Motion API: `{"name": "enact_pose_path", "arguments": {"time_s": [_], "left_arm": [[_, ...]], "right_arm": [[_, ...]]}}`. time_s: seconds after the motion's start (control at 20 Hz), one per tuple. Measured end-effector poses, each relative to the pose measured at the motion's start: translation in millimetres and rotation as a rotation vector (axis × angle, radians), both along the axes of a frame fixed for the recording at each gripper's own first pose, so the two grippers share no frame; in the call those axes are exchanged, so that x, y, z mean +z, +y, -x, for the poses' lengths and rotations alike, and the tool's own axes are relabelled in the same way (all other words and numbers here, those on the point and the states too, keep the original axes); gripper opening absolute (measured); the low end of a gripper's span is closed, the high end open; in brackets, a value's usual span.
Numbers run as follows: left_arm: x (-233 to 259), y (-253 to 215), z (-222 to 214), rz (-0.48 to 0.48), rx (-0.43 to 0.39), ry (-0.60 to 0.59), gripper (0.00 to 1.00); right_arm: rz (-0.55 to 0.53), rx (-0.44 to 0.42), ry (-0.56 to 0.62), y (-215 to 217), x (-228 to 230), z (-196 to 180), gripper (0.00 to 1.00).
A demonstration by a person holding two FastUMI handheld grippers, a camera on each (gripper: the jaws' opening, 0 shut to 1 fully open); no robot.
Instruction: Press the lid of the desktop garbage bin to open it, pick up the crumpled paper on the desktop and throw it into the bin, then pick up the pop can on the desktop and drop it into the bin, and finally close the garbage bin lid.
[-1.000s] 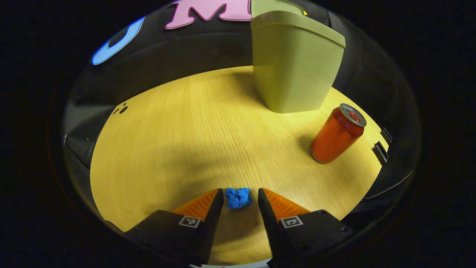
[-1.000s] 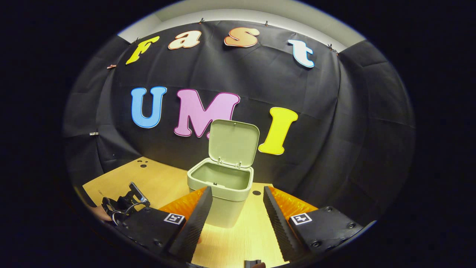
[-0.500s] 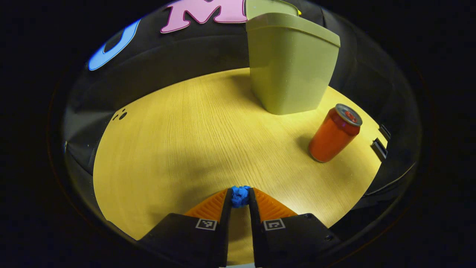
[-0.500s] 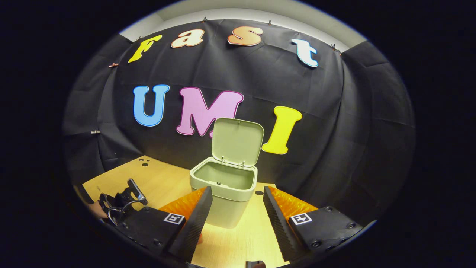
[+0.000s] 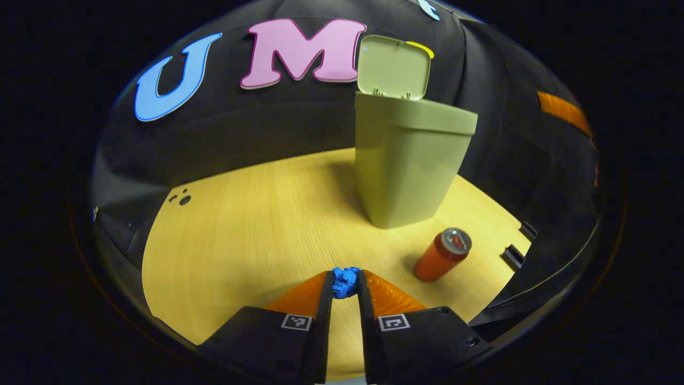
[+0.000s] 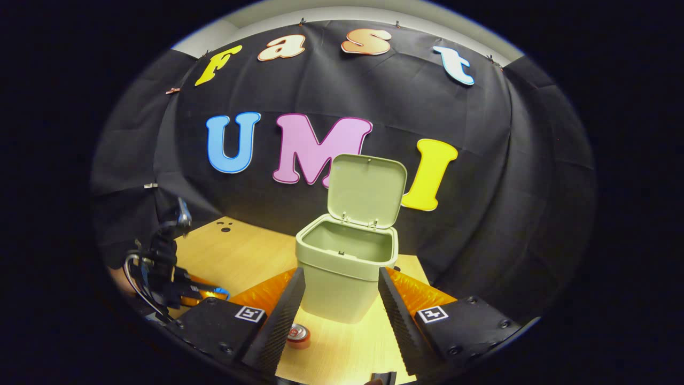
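My left gripper (image 5: 345, 282) is shut on the blue crumpled paper (image 5: 344, 281), held above the wooden table (image 5: 251, 224). The green bin (image 5: 409, 160) stands ahead of it with its lid (image 5: 394, 67) tipped up and open. An orange-red pop can (image 5: 442, 254) stands upright to the right of the paper, in front of the bin. In the right gripper view my right gripper (image 6: 342, 291) is open and empty, raised in front of the bin (image 6: 344, 272), whose lid (image 6: 366, 190) stands open. The can's top (image 6: 298, 335) peeks out beside its left finger. The left gripper (image 6: 206, 293) appears at far left.
Small dark holes (image 5: 180, 199) mark the table's far left part. Two dark brackets (image 5: 514, 255) sit on the table's right edge. A hand and cables (image 6: 141, 272) are at the left of the right gripper view. Black cloth walls close the back.
The left gripper closed on the blue paper and has lifted it off the table. The right gripper drifted slightly, with the bin now a little right of before.
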State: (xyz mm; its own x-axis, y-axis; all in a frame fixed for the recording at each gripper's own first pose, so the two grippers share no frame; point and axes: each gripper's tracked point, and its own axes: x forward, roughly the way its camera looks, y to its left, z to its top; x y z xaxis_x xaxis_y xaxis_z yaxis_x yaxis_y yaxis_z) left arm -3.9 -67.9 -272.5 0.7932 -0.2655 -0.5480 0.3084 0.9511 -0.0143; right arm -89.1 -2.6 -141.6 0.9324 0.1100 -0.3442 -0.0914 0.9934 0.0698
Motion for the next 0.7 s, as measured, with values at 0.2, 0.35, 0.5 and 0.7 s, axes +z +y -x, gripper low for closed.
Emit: {"name": "enact_pose_path", "arguments": {"time_s": [0.2,0.35,0.5,0.7], "left_arm": [[62.1,-8.6,-17.9,0.051,-0.003,-0.112,0.30],[112.5,-19.4,-34.1,0.092,-0.021,-0.208,0.31],[155.1,-32.7,-47.6,0.136,-0.038,-0.288,0.31],[199.3,-52.9,-69.3,0.178,-0.080,-0.372,0.30]], "right_arm": [[-0.064,0.045,0.051,18.9,-17.6,7.3,0.88],[-0.101,0.046,0.081,24.3,-27.8,11.3,0.88],[-0.099,0.051,0.106,25.9,-36.6,16.2,0.88],[-0.121,0.049,0.132,25.9,-43.7,21.9,0.88]]}}
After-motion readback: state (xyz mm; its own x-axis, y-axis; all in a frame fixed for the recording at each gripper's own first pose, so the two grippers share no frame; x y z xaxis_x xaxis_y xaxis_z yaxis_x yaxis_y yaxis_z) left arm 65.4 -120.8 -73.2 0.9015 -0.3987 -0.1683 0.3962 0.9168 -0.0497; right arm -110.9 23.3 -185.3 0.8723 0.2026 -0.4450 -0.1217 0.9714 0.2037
